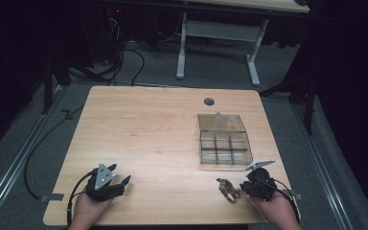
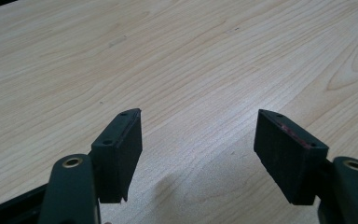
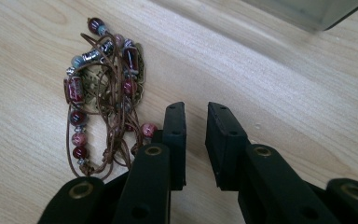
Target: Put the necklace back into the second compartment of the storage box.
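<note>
A beaded necklace (image 1: 228, 188) on a brown cord lies bunched on the wooden table (image 1: 148, 129) near its front right edge. The right gripper view shows its red and grey beads (image 3: 105, 93) just left of my right gripper (image 3: 196, 116), whose jaws stand nearly together with nothing between them. In the high view the right gripper (image 1: 243, 186) points left at the necklace and sits right beside it. My left gripper (image 1: 120, 173) rests at the front left, open, with bare wood between its jaws (image 2: 198, 135).
A clear plastic compartment box (image 1: 223, 141) with its lid folded back stands behind the right gripper; its corner (image 3: 307, 11) shows in the right gripper view. A round cable hole (image 1: 209, 101) sits near the table's far edge. Beyond the table stands a white desk frame (image 1: 218, 33).
</note>
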### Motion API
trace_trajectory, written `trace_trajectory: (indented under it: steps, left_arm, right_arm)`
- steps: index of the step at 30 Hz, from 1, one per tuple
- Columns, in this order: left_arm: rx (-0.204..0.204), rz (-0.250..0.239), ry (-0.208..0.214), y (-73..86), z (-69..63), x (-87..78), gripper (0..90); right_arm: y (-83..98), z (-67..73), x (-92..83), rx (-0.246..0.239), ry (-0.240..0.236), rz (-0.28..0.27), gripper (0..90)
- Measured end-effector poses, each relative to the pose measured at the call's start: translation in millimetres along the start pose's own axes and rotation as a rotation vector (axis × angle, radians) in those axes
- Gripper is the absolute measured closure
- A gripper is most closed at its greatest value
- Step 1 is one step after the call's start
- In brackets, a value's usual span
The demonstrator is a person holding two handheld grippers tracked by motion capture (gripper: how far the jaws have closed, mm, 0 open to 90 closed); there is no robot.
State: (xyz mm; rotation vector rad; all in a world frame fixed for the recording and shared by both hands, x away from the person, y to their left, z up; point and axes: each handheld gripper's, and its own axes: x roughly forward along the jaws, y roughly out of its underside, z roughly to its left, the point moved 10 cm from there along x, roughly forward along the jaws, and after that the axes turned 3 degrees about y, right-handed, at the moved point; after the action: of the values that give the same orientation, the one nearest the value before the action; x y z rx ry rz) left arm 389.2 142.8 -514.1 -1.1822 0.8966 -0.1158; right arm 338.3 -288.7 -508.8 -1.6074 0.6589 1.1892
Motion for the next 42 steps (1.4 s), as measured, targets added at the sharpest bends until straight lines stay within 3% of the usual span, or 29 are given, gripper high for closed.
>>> trace_trajectory:
  steps: [16,22,33,42]
  left_arm:
    - [0.000,0.003,0.007,0.3,-0.5,0.2,32.7]
    - [0.002,0.005,0.008,0.4,-0.7,0.2,32.7]
    - [0.003,0.006,0.009,0.5,-0.8,0.4,32.7]
    - [0.002,0.006,0.011,0.5,-0.9,0.3,32.7]
  right_arm:
    - [4.3,1.2,-0.7,-0.031,-0.002,0.139,72.5]
    - [6.2,4.1,-2.1,-0.037,-0.040,0.209,66.2]
    - [-6.5,17.2,-19.6,-0.088,-0.058,0.235,57.1]
    - [-15.3,31.9,-19.9,-0.107,-0.091,0.247,46.1]
